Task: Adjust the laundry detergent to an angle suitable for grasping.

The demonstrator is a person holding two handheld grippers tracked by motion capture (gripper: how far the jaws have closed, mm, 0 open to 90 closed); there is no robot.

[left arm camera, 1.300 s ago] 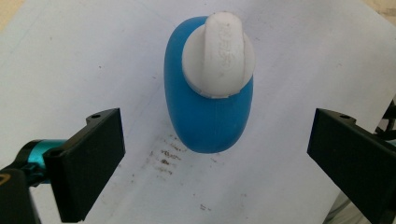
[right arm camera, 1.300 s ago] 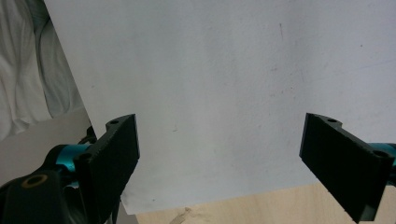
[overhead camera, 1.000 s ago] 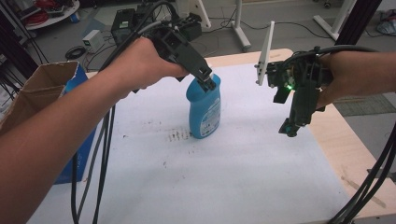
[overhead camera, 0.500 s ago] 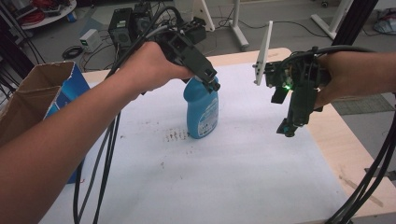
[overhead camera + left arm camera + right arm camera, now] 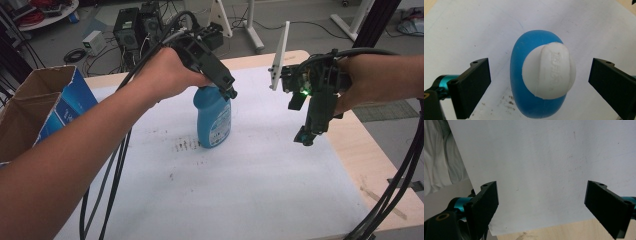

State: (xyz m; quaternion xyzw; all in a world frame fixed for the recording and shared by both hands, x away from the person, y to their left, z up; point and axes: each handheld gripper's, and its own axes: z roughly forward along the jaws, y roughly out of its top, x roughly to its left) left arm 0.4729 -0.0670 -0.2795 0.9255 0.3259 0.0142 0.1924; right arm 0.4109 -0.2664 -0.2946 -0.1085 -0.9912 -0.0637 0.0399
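Blue plastic bottle (image 5: 534, 82) (oval), ribbed white cap (image 5: 549, 72)

Even, diffuse light falls from above, and the white sheet (image 5: 260, 170) on the bench (image 5: 385, 165) reads bright without harsh glare. Shadows are soft: a faint one lies beside the blue bottle (image 5: 214, 117) in the high view. In the left gripper view the bottle's white cap (image 5: 549, 72) sits slightly soft, close to the lens, its embossing smeared. The right gripper view is dimmer, greyish toward its upper edge. A green indicator glows on the right hand-held gripper (image 5: 306, 136).
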